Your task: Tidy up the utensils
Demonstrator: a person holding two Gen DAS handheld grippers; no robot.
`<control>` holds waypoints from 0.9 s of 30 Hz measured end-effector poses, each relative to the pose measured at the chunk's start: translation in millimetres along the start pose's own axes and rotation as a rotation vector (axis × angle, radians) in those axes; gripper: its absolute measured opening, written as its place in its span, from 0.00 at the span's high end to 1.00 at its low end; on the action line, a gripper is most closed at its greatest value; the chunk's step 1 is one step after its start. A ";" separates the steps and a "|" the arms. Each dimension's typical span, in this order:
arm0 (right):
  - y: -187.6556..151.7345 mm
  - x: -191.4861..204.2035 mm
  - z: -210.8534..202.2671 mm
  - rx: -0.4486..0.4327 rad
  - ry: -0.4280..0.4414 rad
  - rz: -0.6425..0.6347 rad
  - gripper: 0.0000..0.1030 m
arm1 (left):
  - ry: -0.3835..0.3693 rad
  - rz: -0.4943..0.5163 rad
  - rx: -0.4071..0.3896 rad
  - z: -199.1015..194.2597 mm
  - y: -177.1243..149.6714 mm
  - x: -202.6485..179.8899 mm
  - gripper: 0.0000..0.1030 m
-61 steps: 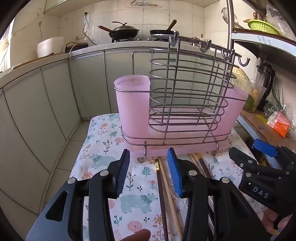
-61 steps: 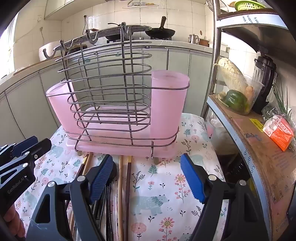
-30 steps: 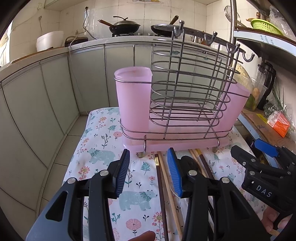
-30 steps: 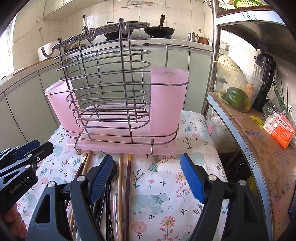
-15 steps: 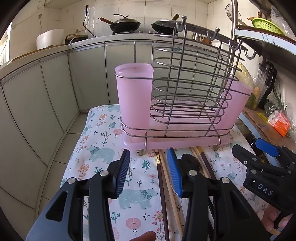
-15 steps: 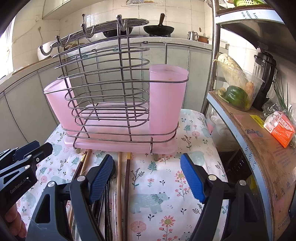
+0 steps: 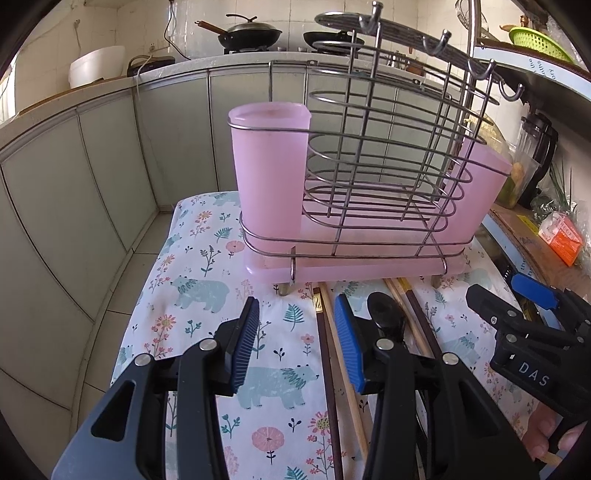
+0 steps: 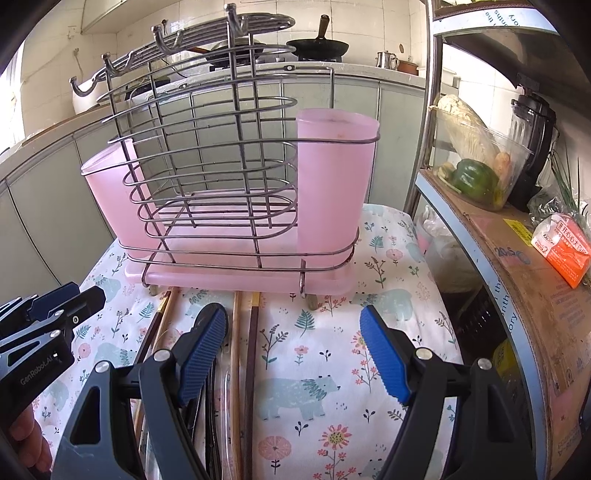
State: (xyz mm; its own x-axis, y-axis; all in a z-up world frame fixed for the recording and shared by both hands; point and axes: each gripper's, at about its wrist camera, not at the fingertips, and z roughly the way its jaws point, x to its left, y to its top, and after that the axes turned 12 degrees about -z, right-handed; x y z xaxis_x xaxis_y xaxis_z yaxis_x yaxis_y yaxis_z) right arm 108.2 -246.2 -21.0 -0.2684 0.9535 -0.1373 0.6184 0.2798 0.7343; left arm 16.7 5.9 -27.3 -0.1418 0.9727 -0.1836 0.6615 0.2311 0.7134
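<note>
**Both grippers spread and empty in front of the utensil rack**

On your far left stand grey-green cabinet fronts [image 7: 92, 177], and on the counter above them a white pot [image 7: 96, 66]. Two woks [image 7: 251, 33] sit on the stove behind.

Your left gripper [image 7: 297, 345] hangs above the flowered cloth [image 7: 207, 258] with its blue pads [image 7: 245, 343] apart; nothing is between them. Just to the right of its right pad lie the chopsticks [image 7: 325, 354], one dark and one pale, side by side on the cloth and pointing toward the rack. A black spoon [image 7: 386, 317] lies just beside them, its bowl toward the rack.

The wire rack [image 7: 369, 166] stands upright on the cloth beyond the utensils, on a pink drip tray [image 7: 351, 271]. In the left wrist view a tall pink cup [image 7: 269, 173] fills its left end and a second pink cup [image 7: 480, 188] its right end. The middle basket of wire holds nothing that you can see.

Your right gripper [image 8: 293, 354] is also over the cloth, its fingers wide apart and empty. In the right wrist view the chopsticks [image 8: 243, 354] run between its pads, nearer to the left one, and more dark utensils lie under that left finger; which ones, I cannot tell.

On your right is a shelf [image 8: 517, 266] with a clear tub of vegetables [image 8: 476, 170], a black blender [image 8: 532, 147] and an orange box [image 8: 565, 251].
</note>
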 end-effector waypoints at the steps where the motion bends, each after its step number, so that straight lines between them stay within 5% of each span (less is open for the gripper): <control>1: -0.1 0.3 0.5 0.002 -0.001 0.000 0.27 | 0.001 -0.001 0.004 0.8 -0.4 0.4 0.58; 27: -7.4 -2.4 16.1 0.074 0.029 0.018 0.27 | 0.004 0.006 0.078 17.3 -7.7 -0.1 0.58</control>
State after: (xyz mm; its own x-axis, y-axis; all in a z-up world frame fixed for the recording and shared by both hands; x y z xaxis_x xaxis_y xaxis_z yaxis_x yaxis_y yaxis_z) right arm 116.1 -248.8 -36.7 -0.2772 0.9551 -0.1046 0.6760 0.2712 0.6852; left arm 24.4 3.7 -44.5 -0.1401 0.9742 -0.1768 0.7174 0.2229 0.6600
